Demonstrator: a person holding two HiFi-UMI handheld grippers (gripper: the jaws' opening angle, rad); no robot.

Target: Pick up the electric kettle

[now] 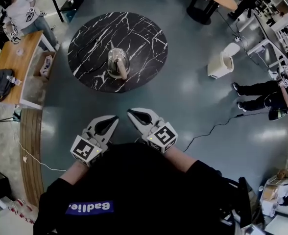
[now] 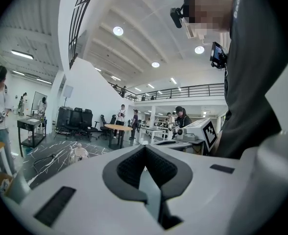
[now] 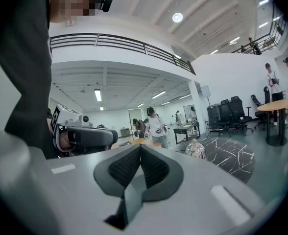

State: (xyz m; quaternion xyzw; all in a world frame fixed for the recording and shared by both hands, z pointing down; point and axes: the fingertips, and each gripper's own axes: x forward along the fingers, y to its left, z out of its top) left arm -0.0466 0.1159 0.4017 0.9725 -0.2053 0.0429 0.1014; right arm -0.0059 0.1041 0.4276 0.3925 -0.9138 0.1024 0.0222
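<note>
A clear-bodied electric kettle [image 1: 118, 62] with a pale handle stands upright on a round black marble table [image 1: 149, 38]. In the left gripper view the kettle [image 2: 78, 153] is small and far off to the left; in the right gripper view the kettle [image 3: 196, 150] is far off to the right. Both grippers are held close to the person's body, well short of the table. My left gripper [image 1: 115, 117] is shut with nothing in it, its tips [image 2: 145, 147] meeting. My right gripper [image 1: 130, 112] is also shut and empty, tips [image 3: 140, 146] together.
Grey floor lies between me and the table. A wooden desk [image 1: 12, 62] with a dark bag stands at the left, a person beside it. A white bin [image 1: 221, 62], a seated person's legs [image 1: 261, 94] and a black floor cable [image 1: 217, 126] are at the right.
</note>
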